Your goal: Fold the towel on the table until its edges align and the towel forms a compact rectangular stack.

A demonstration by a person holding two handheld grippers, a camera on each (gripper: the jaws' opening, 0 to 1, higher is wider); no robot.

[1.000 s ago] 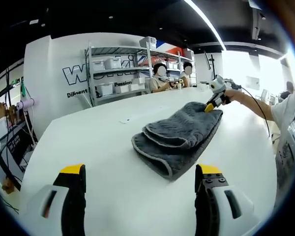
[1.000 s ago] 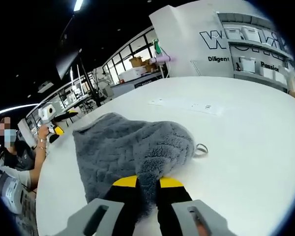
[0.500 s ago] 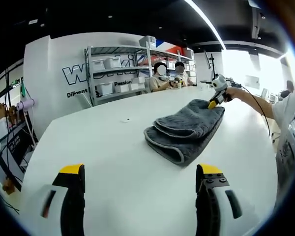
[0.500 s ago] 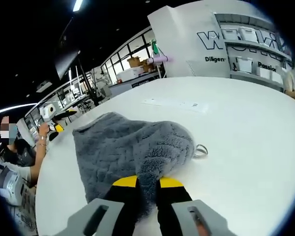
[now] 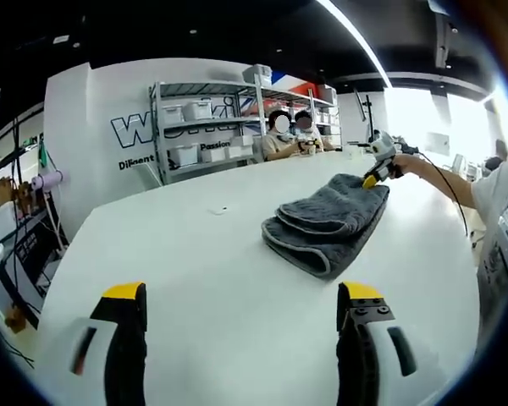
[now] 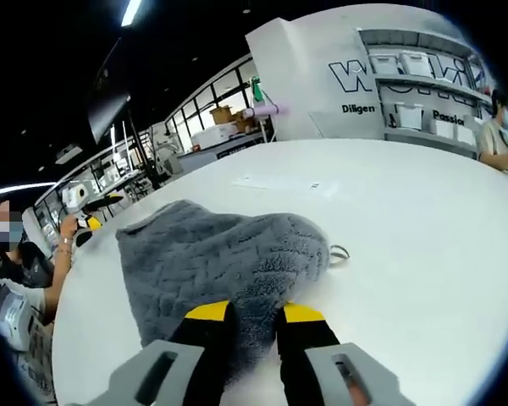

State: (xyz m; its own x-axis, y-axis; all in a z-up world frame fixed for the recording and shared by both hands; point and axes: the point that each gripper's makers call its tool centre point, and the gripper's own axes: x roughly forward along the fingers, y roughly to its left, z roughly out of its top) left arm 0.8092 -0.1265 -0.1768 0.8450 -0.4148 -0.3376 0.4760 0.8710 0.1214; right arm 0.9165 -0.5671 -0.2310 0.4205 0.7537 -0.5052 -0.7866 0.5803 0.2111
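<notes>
In the left gripper view, the left gripper hangs low over bare table with its yellow-tipped fingers spread wide and nothing between them; it seems parked out of the way so the fold stays in sight. The grey towel lies well ahead of it, toward the table's far right edge, already doubled into rounded layers with a rolled hem facing this camera. The layers are not yet square to each other, so I judge the fold unfinished. At the towel's far corner the right gripper grips the cloth, held by a person's outstretched hand. Shelving with white bins stands against the back wall.

In the right gripper view, the right gripper has its fingers nearly closed with a bunch of towel pinched between them, probably to drag or lift that corner over. A small hanging loop sticks out at the towel's side onto the table. Near the far left edge the left gripper shows, small.
</notes>
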